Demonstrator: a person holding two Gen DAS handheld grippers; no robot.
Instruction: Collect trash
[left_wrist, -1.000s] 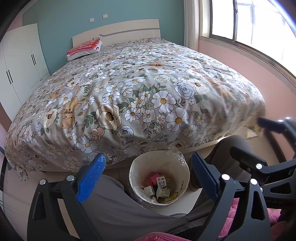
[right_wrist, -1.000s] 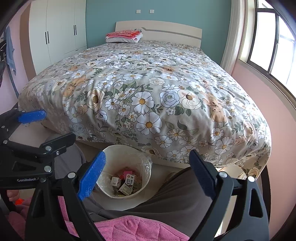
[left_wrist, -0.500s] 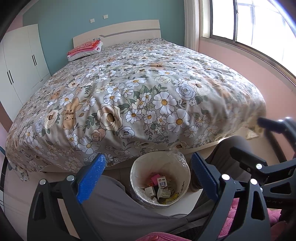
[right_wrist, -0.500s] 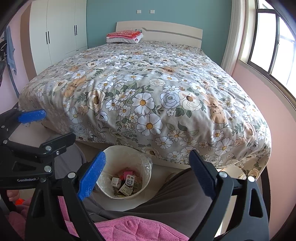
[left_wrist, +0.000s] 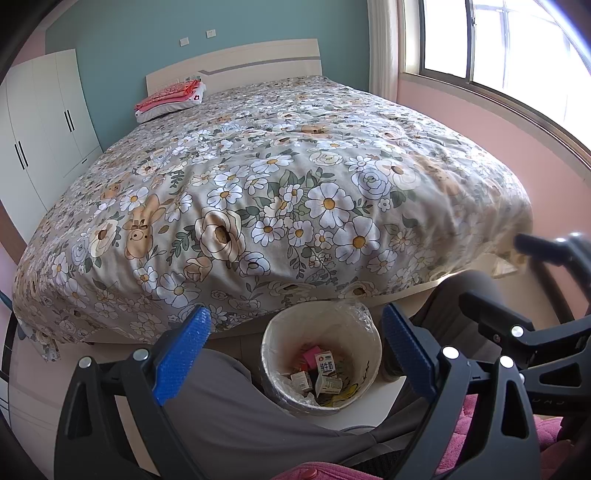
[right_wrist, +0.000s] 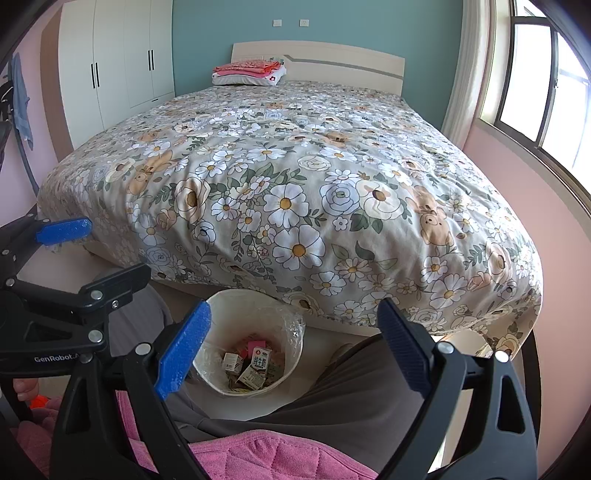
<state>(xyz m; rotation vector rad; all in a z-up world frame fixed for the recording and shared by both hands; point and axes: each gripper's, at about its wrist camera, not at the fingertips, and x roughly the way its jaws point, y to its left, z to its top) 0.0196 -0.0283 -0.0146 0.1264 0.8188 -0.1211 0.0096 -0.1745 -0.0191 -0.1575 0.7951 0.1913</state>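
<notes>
While the person sits at the foot of the bed (right_wrist: 295, 177), the bin (left_wrist: 364, 339) stands between their knees, small cartons (left_wrist: 325, 373) already inside. Both the left gripper (left_wrist: 295, 350) and the right gripper (right_wrist: 291, 350) hover above it, jaws spread and empty, apparently ready to fetch more.

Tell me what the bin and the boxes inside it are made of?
The bin looks like smooth cream plastic, lined with a thin clear bag that crinkles and shines at the rim. The boxes look like printed cardboard cartons, with flat folded sides.
</notes>
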